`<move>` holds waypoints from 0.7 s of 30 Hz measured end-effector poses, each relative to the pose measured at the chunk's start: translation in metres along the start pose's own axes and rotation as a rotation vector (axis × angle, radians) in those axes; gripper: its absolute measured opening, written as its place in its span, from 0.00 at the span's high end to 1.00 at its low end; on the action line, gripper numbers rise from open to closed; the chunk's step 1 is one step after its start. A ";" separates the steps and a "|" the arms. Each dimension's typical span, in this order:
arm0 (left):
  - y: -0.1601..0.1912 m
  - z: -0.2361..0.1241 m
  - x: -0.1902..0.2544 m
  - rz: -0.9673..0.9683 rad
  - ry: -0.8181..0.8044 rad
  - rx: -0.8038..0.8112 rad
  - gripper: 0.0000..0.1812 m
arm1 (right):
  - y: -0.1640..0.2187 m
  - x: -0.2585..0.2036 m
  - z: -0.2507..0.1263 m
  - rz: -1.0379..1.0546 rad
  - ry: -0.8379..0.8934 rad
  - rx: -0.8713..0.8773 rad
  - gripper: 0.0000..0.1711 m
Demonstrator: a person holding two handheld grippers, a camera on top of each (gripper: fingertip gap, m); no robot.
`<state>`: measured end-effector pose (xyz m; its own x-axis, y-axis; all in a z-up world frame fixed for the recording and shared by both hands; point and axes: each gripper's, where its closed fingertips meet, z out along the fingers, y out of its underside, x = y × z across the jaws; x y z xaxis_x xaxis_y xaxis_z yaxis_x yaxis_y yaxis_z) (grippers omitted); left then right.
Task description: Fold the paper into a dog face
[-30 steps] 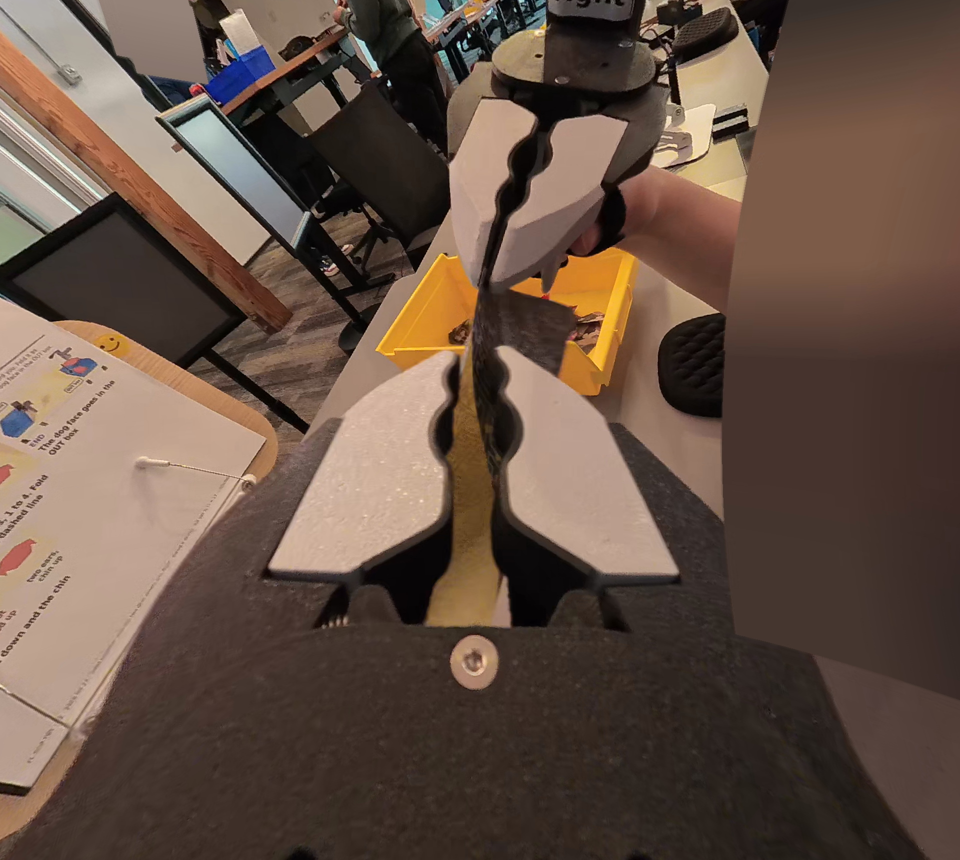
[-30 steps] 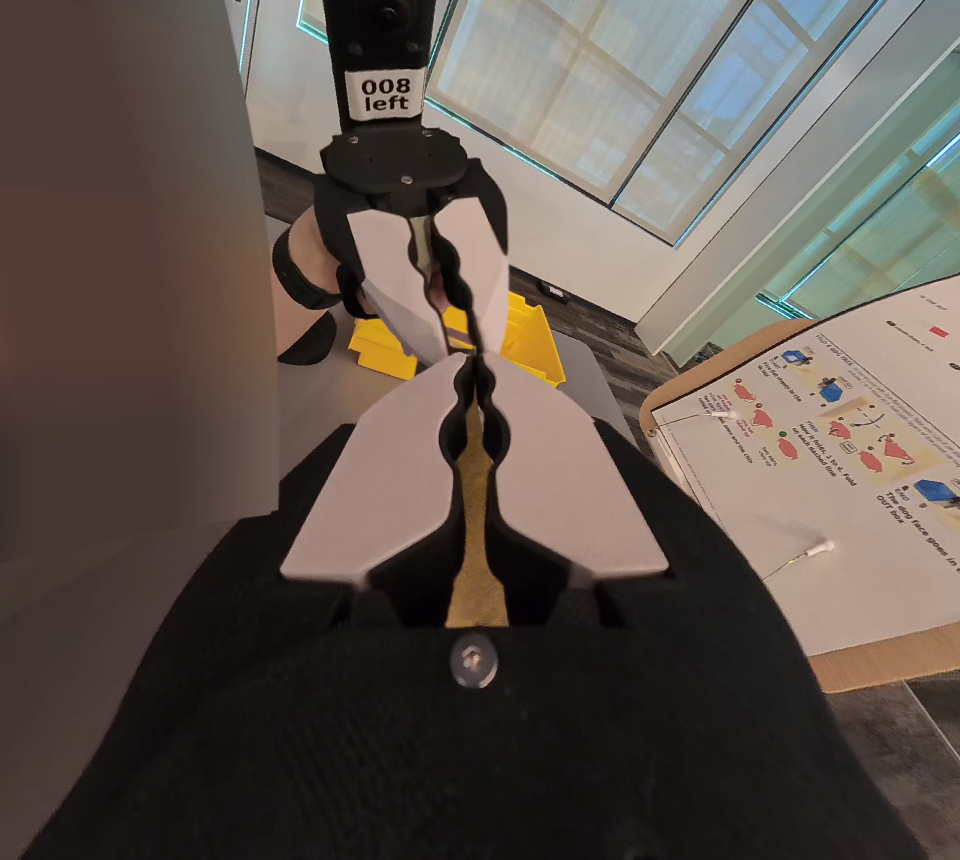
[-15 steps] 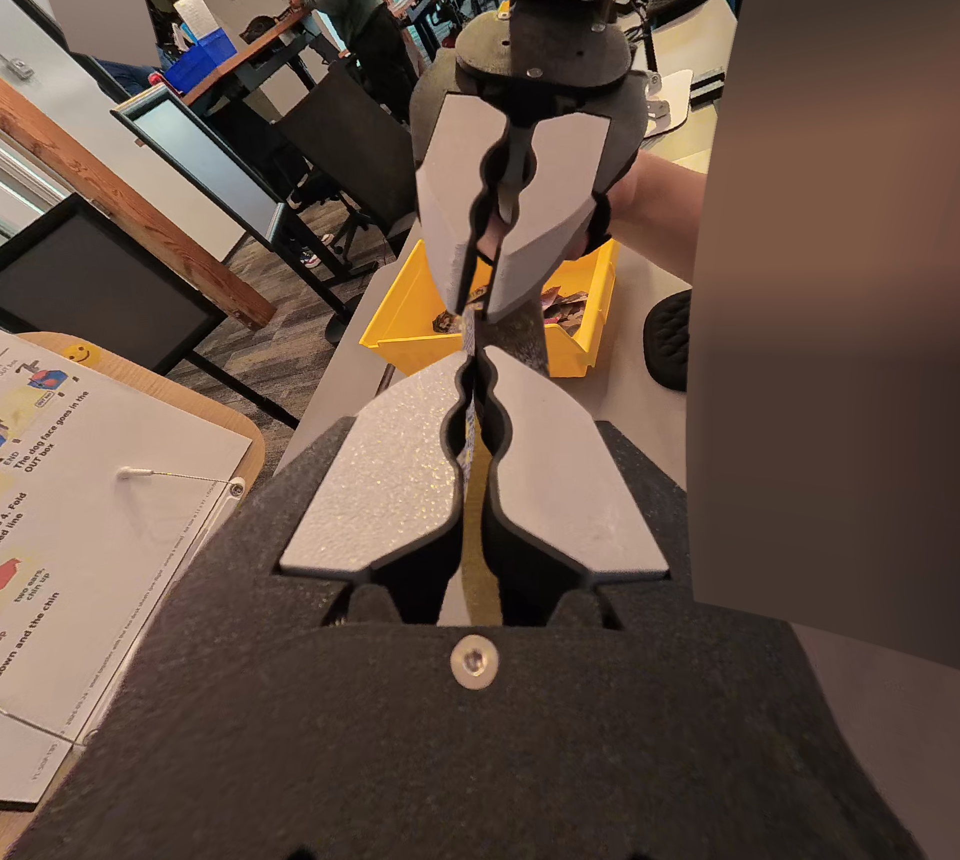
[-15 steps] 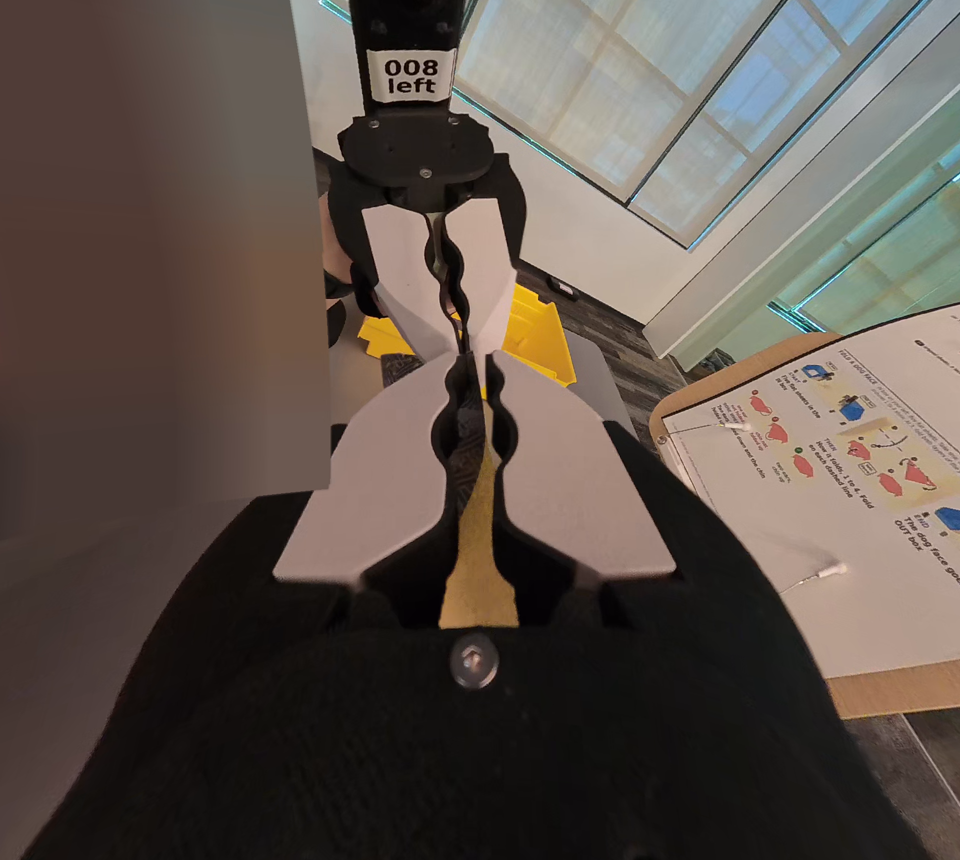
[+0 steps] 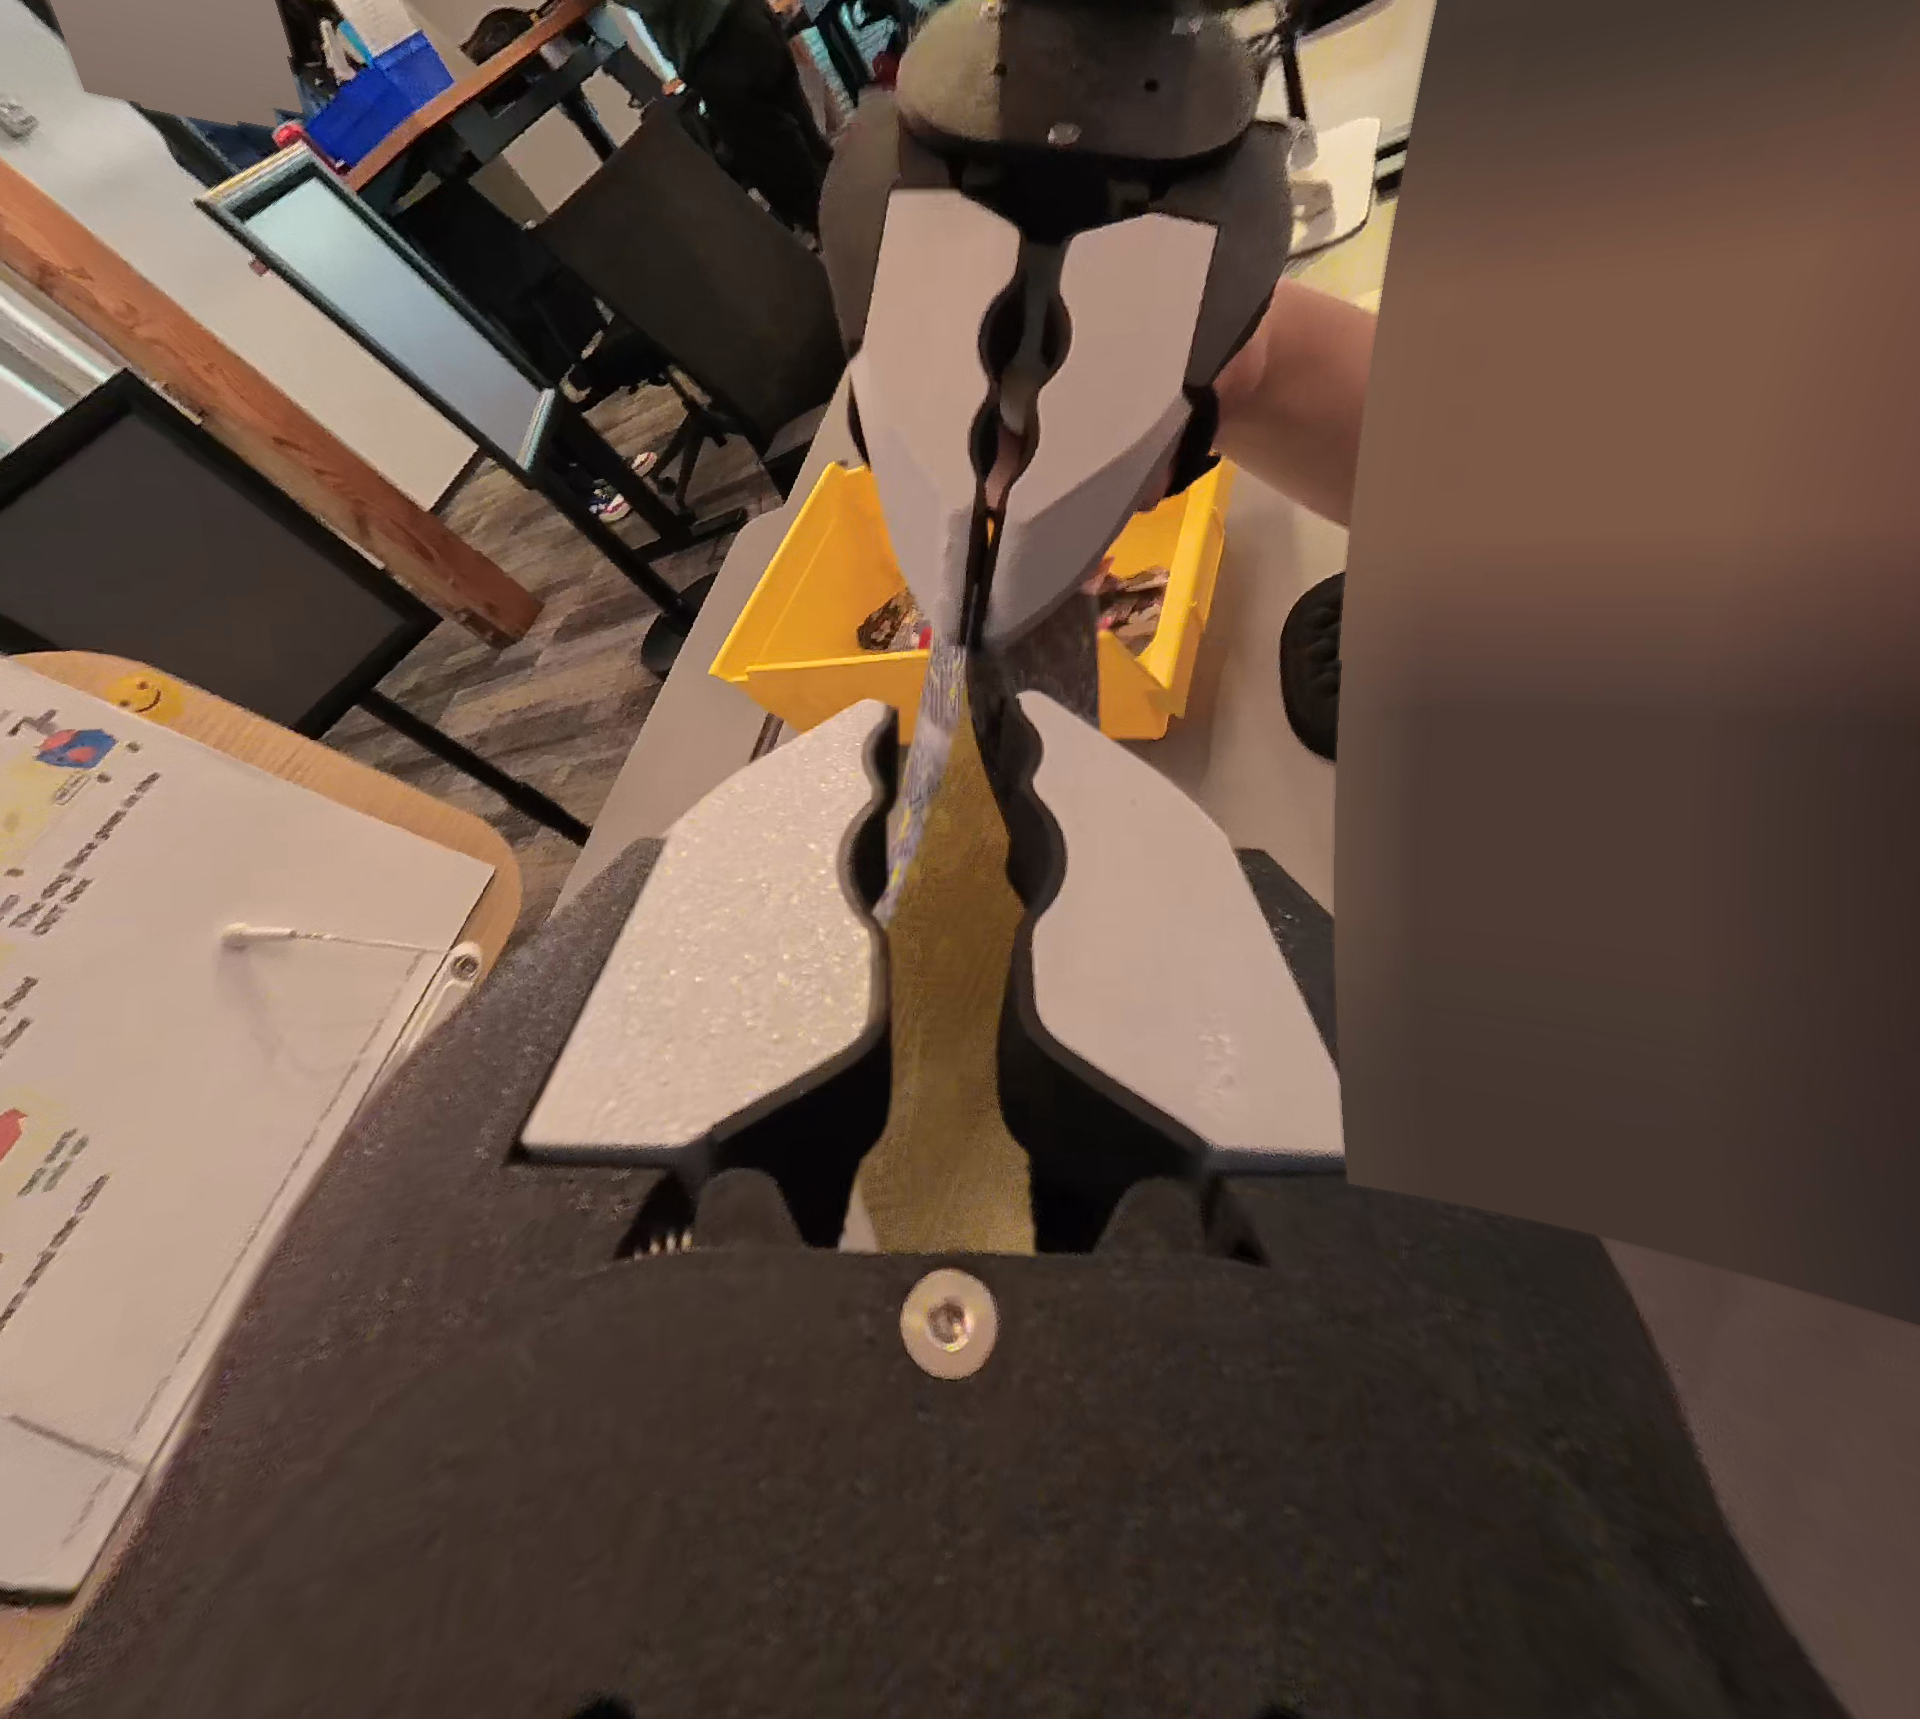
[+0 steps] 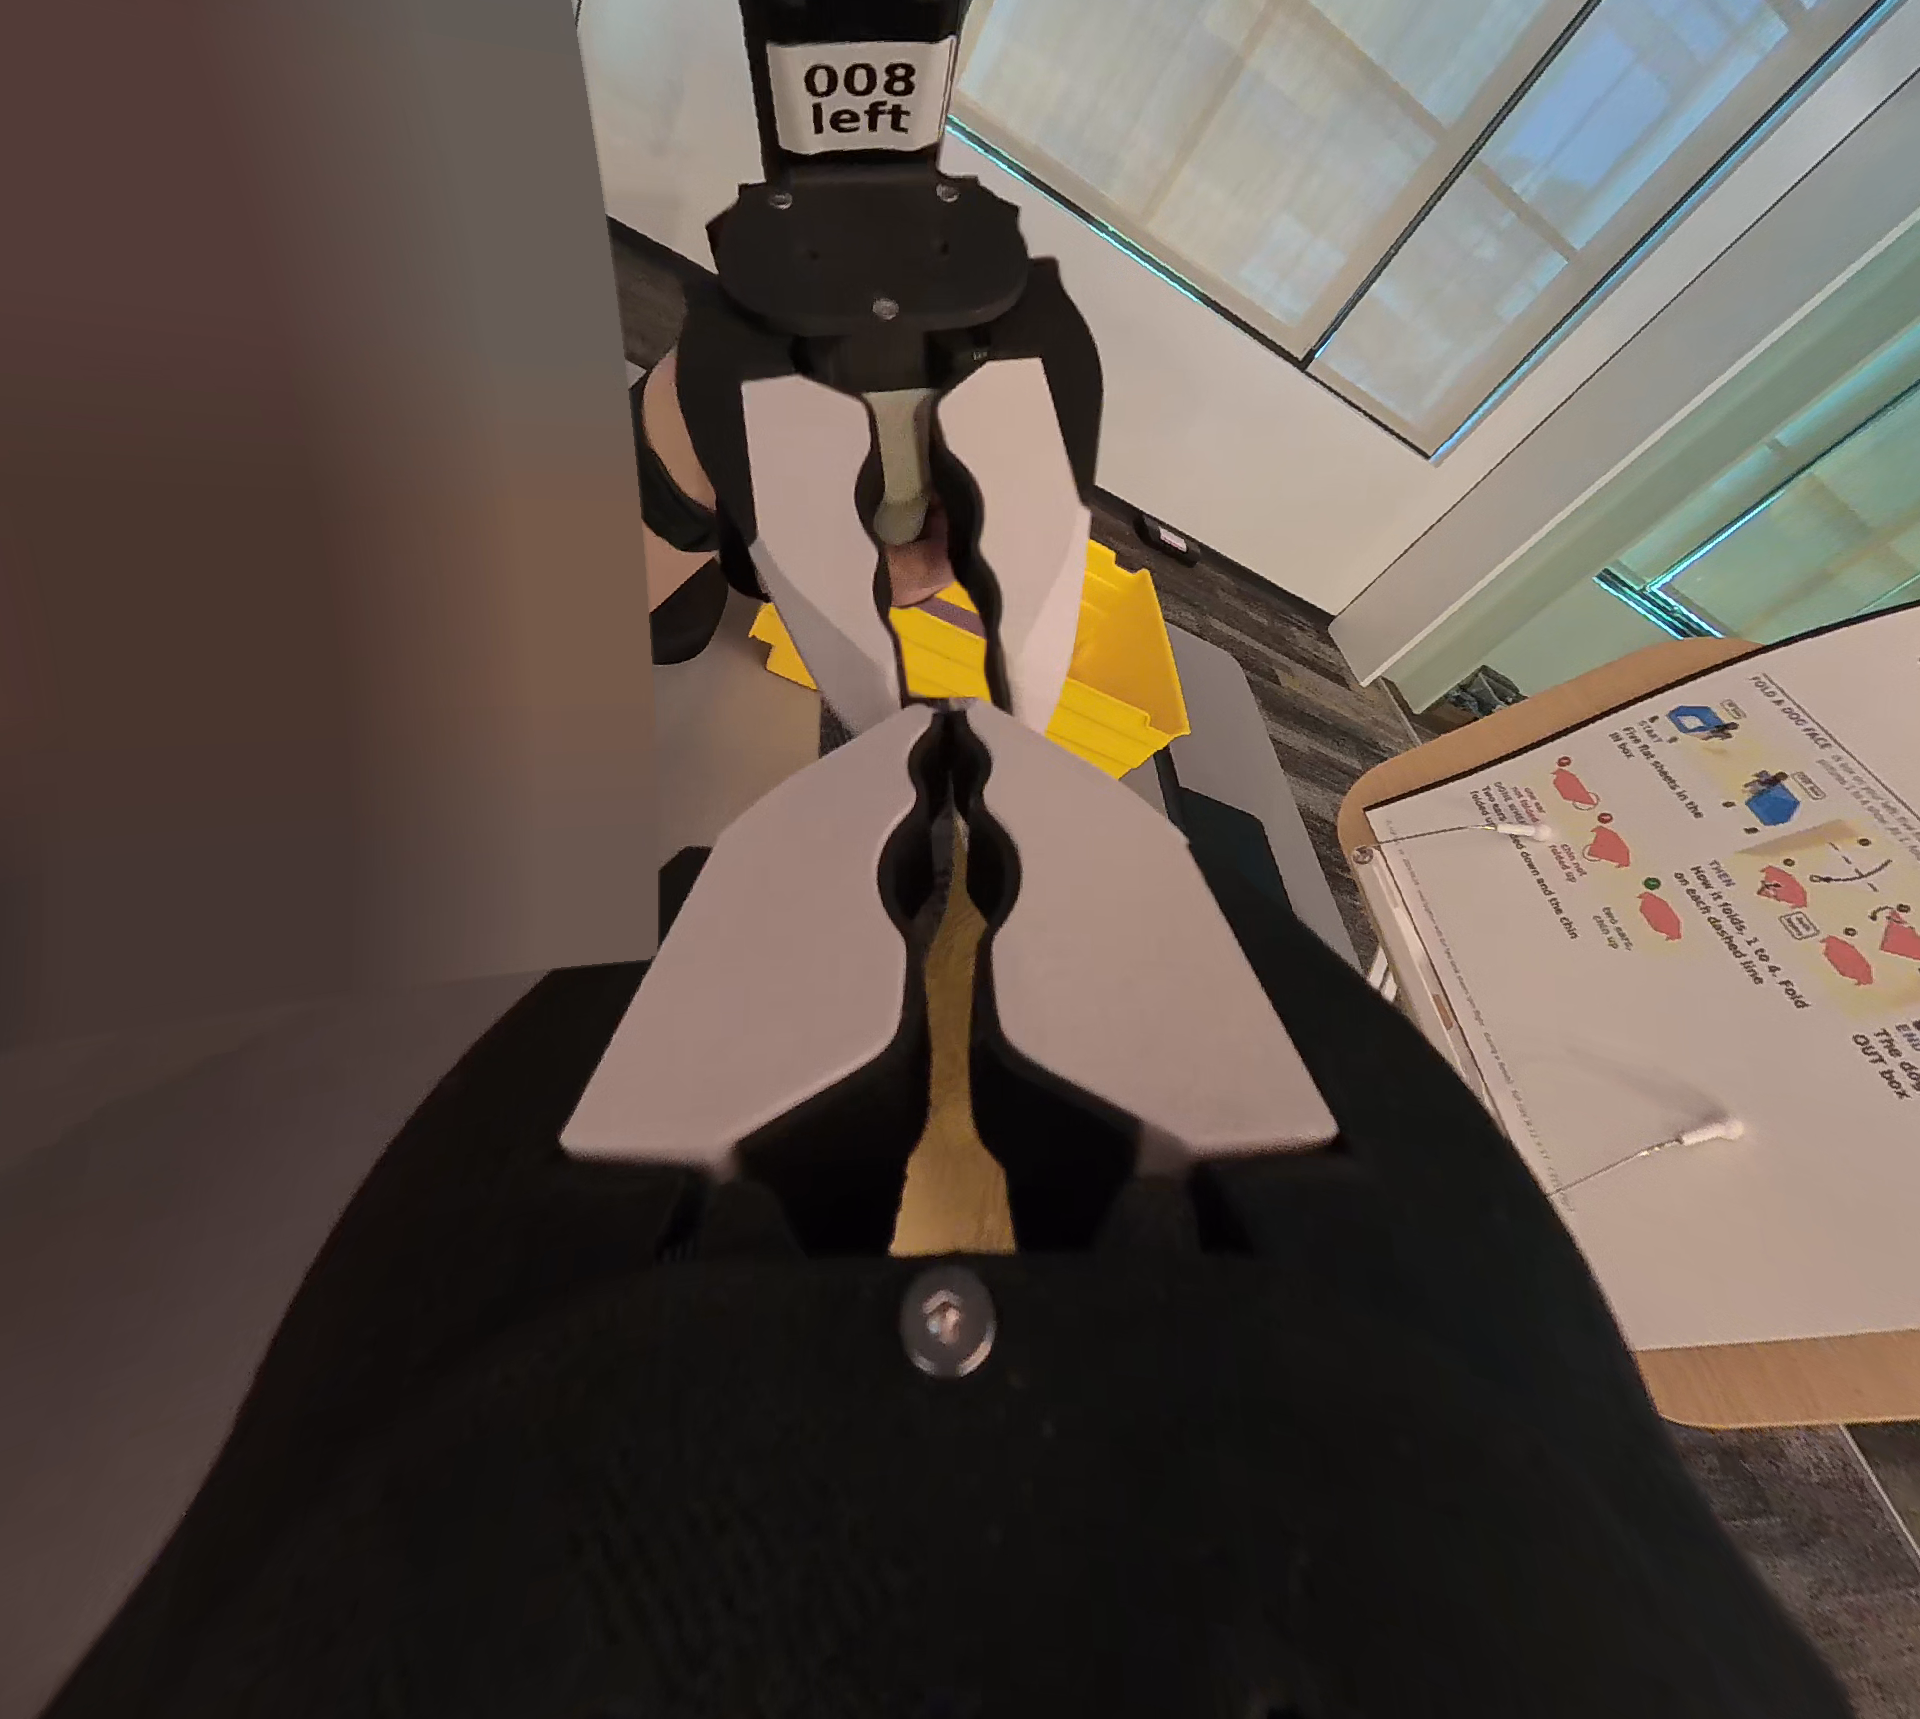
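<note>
The patterned paper (image 5: 928, 760) hangs edge-on in the air between my two grippers, which face each other tip to tip. My left gripper (image 5: 954, 711) is open, its jaws a small gap apart, and the paper strip leans on the inner face of its left finger. My right gripper (image 5: 971, 625) is shut on the paper's far end. In the right wrist view, my right gripper (image 6: 951, 722) is shut with the paper almost hidden between its fingers. The left gripper (image 6: 951, 698) stands opposite with its tips apart.
A yellow bin (image 5: 810, 630) holding folded paper pieces sits on the grey table below the grippers; another yellow bin (image 6: 1122, 682) shows in the right wrist view. A wooden board with an instruction sheet (image 5: 208, 994) lies beside it (image 6: 1662, 994). A black pad (image 5: 1314, 682) lies on the table. My left and right fingertips are right by each other.
My left gripper's jaws have opened from shut on the paper. The right gripper stays shut on it, and the two grippers have drawn a little closer.
</note>
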<state>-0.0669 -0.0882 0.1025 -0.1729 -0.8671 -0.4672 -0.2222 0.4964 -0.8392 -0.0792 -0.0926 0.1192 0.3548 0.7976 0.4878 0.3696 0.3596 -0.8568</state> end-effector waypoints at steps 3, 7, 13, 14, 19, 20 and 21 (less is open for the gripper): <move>0.005 0.003 -0.001 -0.006 0.006 -0.022 0.90 | -0.001 0.001 -0.001 0.008 -0.002 0.008 1.00; 0.004 0.006 -0.002 -0.004 0.014 -0.005 0.99 | 0.000 0.001 -0.001 0.013 -0.002 0.003 0.99; 0.009 0.006 -0.008 -0.013 -0.018 -0.028 0.95 | 0.007 0.011 0.001 0.075 0.030 -0.020 0.99; 0.012 0.005 -0.012 -0.010 -0.044 -0.048 0.88 | 0.012 0.018 0.002 0.110 0.062 -0.032 1.00; 0.013 -0.027 -0.035 0.019 -0.254 -0.124 0.92 | 0.039 0.047 0.010 0.572 0.092 0.011 1.00; 0.014 -0.036 -0.039 0.032 -0.311 -0.152 0.93 | 0.046 0.047 0.015 0.662 0.062 0.020 1.00; 0.016 -0.045 -0.041 0.038 -0.357 -0.179 0.94 | 0.052 0.044 0.022 0.738 0.028 0.020 1.00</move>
<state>-0.1067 -0.0431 0.1209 0.1533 -0.7920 -0.5909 -0.3915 0.5003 -0.7723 -0.0627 -0.0283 0.0921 0.5268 0.8228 -0.2132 0.0101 -0.2569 -0.9664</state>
